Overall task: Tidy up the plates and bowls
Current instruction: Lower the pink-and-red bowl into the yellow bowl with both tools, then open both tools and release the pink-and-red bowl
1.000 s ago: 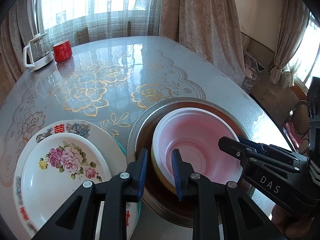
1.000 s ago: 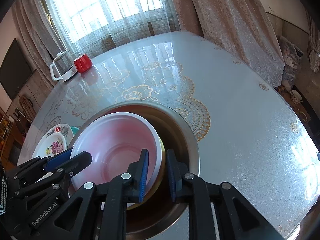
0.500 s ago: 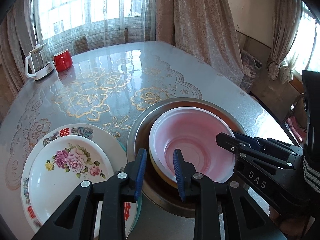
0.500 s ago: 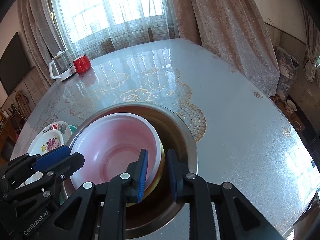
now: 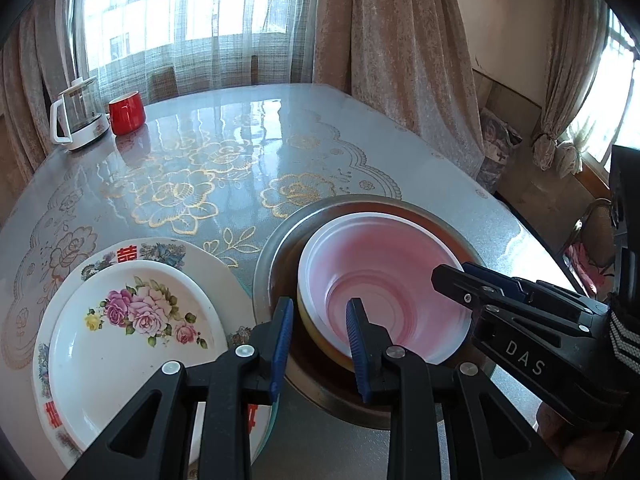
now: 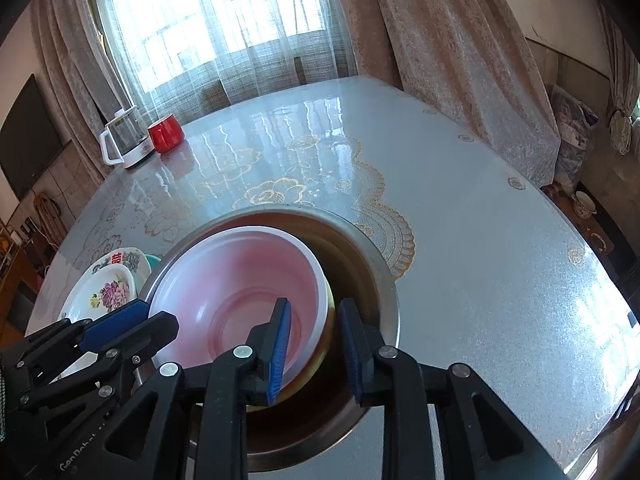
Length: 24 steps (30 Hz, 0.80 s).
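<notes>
A pink-and-white bowl (image 5: 384,280) (image 6: 240,280) sits nested in a yellowish bowl (image 5: 320,344) inside a wide metal basin (image 5: 360,200) (image 6: 384,280) on the table. My left gripper (image 5: 318,316) (image 6: 154,316) straddles the pink bowl's left rim, one pad inside and one outside, with a gap to each pad. My right gripper (image 6: 314,316) (image 5: 456,274) straddles the right rim. Its jaws are opening and neither pad presses on the rim. To the left, a white plate with pink flowers (image 5: 132,332) (image 6: 108,296) lies on a larger patterned plate (image 5: 160,252).
A glass kettle (image 5: 78,116) and a red cup (image 5: 127,112) stand at the table's far left. The round table (image 5: 240,148) carries a glossy gold-flowered cover. Curtains hang behind it. A chair (image 5: 596,240) stands past the right edge.
Both grippers' pads have spread slightly wider around the pink bowl's rim. The bowl stays in the basin and the plates have not moved.
</notes>
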### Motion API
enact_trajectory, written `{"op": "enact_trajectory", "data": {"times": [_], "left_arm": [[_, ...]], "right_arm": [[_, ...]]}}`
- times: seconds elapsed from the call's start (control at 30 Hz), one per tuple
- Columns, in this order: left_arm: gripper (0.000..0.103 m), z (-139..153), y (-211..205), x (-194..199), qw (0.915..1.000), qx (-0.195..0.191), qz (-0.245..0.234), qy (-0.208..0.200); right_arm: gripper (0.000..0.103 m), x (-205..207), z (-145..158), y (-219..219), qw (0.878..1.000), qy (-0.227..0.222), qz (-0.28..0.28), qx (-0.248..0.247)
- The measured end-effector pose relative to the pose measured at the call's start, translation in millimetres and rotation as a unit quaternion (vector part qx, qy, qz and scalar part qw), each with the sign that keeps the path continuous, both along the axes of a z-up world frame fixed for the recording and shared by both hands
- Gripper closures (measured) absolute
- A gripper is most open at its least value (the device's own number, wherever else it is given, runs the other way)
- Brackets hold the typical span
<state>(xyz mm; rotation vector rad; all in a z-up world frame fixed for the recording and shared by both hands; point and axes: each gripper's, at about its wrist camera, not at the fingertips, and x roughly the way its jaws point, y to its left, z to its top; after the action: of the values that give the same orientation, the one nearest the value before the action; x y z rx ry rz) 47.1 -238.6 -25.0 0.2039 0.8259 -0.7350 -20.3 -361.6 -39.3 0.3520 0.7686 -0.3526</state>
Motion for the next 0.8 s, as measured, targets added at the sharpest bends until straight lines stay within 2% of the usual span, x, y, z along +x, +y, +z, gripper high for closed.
{"op": "enact_trajectory", "data": {"times": [0.37, 0.8], "left_arm": [[0.075, 7, 25, -5, 0.9998, -0.017, 0.011, 0.006], [0.072, 9, 39, -20, 0.9998, -0.005, 0.012, -0.013]], "right_arm": [[0.072, -18, 12, -1, 0.999, -0.030, -0.008, 0.010], [0.068, -32, 13, 0, 0.999, -0.032, -0.016, 0.013]]}}
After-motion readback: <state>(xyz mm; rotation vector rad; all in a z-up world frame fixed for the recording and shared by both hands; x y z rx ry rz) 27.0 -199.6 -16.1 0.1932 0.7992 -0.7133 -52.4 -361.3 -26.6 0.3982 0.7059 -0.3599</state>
